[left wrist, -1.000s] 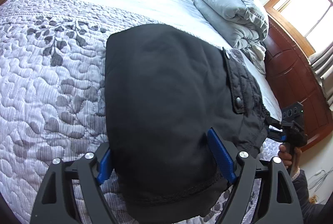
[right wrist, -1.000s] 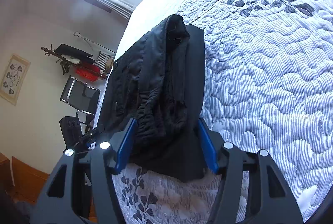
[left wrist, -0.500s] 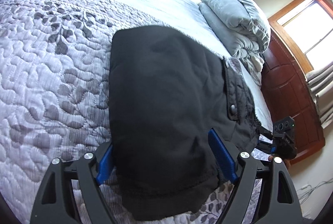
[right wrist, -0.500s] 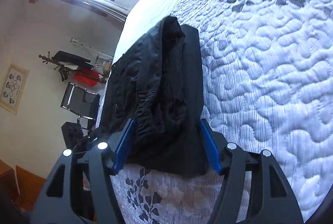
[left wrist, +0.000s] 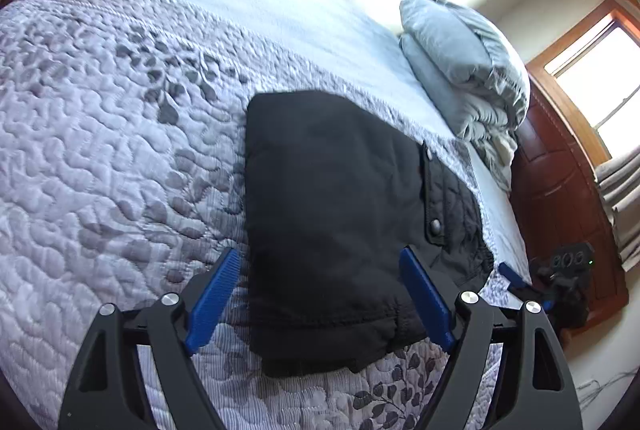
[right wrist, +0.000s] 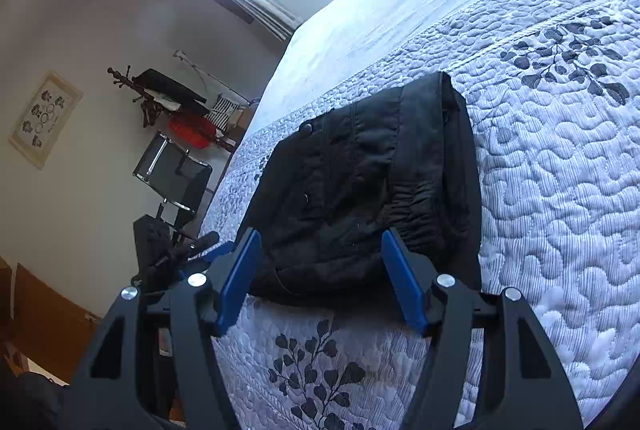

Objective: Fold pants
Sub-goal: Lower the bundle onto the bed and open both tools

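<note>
The black pants [left wrist: 332,214] lie folded into a compact rectangle on the quilted bedspread [left wrist: 100,158], with a snap pocket flap on their right side. They also show in the right wrist view [right wrist: 360,190], waistband toward me. My left gripper [left wrist: 320,270] is open, its blue fingers [left wrist: 212,306] just above the near edge of the pants, holding nothing. My right gripper [right wrist: 320,262] is open and empty above the pants' near end. The right gripper shows at the bed's right edge in the left wrist view [left wrist: 520,280].
A folded grey duvet [left wrist: 460,66] sits at the far right of the bed by a wooden headboard [left wrist: 560,198]. In the right wrist view, a black chair [right wrist: 176,178] and a coat rack [right wrist: 160,98] stand beside the bed by the wall.
Both grippers have pulled back and up from the pants, which earlier filled the space between the fingers. The pants now lie flat on the bed, free of both.
</note>
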The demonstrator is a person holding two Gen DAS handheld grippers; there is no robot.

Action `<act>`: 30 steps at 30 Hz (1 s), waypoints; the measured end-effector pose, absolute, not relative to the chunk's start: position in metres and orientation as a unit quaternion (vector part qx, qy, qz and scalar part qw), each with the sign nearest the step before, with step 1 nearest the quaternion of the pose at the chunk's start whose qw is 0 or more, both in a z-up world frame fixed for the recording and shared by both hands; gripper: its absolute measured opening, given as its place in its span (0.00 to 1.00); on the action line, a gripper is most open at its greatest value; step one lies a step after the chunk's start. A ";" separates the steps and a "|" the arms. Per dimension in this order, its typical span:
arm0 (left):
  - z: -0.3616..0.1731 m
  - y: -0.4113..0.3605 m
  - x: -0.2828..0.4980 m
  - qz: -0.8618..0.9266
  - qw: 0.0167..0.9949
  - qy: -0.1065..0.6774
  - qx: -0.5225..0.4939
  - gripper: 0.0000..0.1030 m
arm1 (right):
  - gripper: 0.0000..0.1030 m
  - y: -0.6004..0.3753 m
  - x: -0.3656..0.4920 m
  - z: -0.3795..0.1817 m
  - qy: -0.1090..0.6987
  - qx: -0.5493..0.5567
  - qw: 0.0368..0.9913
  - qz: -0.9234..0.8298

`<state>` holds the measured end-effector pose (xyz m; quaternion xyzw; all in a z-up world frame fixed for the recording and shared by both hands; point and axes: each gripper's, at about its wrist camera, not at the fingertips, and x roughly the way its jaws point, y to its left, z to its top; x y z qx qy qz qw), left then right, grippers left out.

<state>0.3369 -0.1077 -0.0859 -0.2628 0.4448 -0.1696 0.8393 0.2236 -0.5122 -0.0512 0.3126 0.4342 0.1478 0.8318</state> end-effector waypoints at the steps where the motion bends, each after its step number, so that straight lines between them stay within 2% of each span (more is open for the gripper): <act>1: -0.080 -0.107 0.333 -0.174 0.843 0.434 -0.266 0.80 | 0.62 -0.510 0.223 -0.053 0.435 0.313 0.831 0.150; 7: -0.065 -0.133 0.338 -0.214 0.844 0.427 -0.245 0.81 | 0.60 -0.513 0.224 -0.064 0.434 0.337 0.823 0.144; 15: -0.092 -0.155 0.343 -0.205 0.840 0.458 -0.208 0.81 | 0.59 -0.519 0.218 -0.073 0.443 0.340 0.819 0.135; 21: -0.057 -0.150 0.318 -0.201 0.846 0.440 -0.224 0.82 | 0.62 -0.509 0.197 -0.036 0.421 0.319 0.840 0.125; 24: -0.027 -0.156 0.288 -0.184 0.867 0.417 -0.199 0.91 | 0.68 -0.499 0.178 -0.009 0.407 0.298 0.857 0.106; 26: -0.013 -0.162 0.271 -0.179 0.874 0.414 -0.183 0.92 | 0.77 -0.489 0.163 0.008 0.407 0.274 0.868 0.081; 28: -0.001 -0.169 0.252 -0.180 0.878 0.410 -0.171 0.96 | 0.82 -0.480 0.150 0.021 0.406 0.260 0.874 0.061; 29: 0.002 -0.171 0.246 -0.178 0.879 0.410 -0.167 0.96 | 0.87 -0.476 0.142 0.027 0.403 0.254 0.878 0.052; 30: 0.006 -0.174 0.240 -0.174 0.879 0.413 -0.164 0.96 | 0.89 -0.472 0.136 0.032 0.403 0.249 0.879 0.046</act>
